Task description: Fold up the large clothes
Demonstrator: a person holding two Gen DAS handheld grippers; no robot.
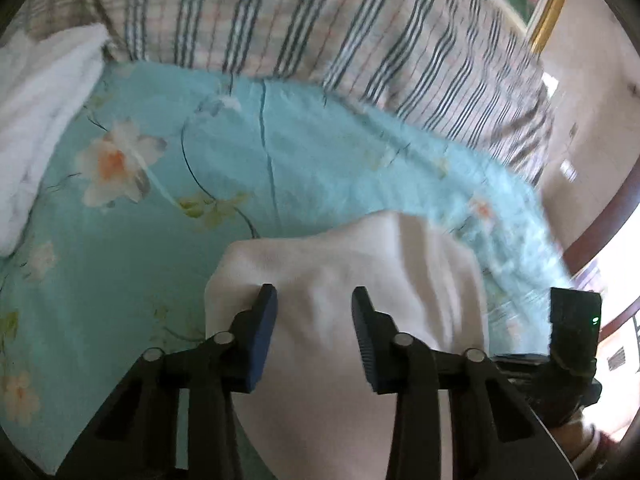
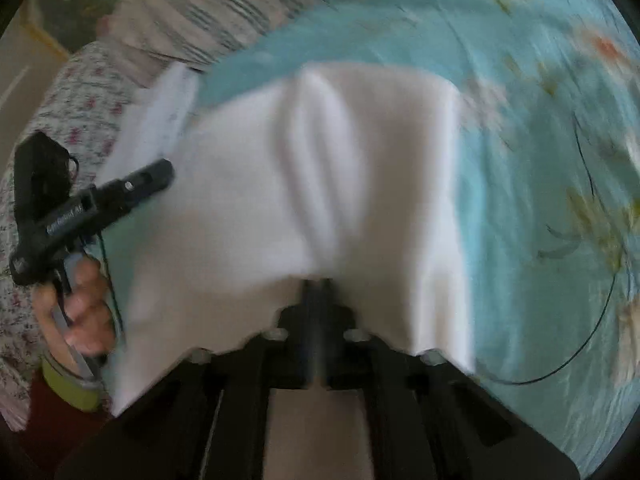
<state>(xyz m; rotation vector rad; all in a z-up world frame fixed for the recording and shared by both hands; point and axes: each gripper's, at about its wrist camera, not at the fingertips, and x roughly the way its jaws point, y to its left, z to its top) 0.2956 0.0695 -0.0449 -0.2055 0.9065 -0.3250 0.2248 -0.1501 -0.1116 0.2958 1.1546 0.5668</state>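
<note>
The white garment (image 2: 320, 168) lies on the floral bedsheet (image 1: 132, 240), pinched at its near edge by your right gripper (image 2: 316, 280), so bring your wide-open left gripper (image 1: 314, 300) onto the other edge before lifting evenly.

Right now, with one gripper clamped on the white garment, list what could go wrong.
1. Only the right gripper is shut on the white garment; the left gripper has its jaws open around the cloth, so the fold may sag or twist.
2. Both views are motion-blurred, so a fast swing could tug the cloth from the right jaws.
3. The garment might drag and rumple the floral bedsheet, or catch the striped blanket.
</note>
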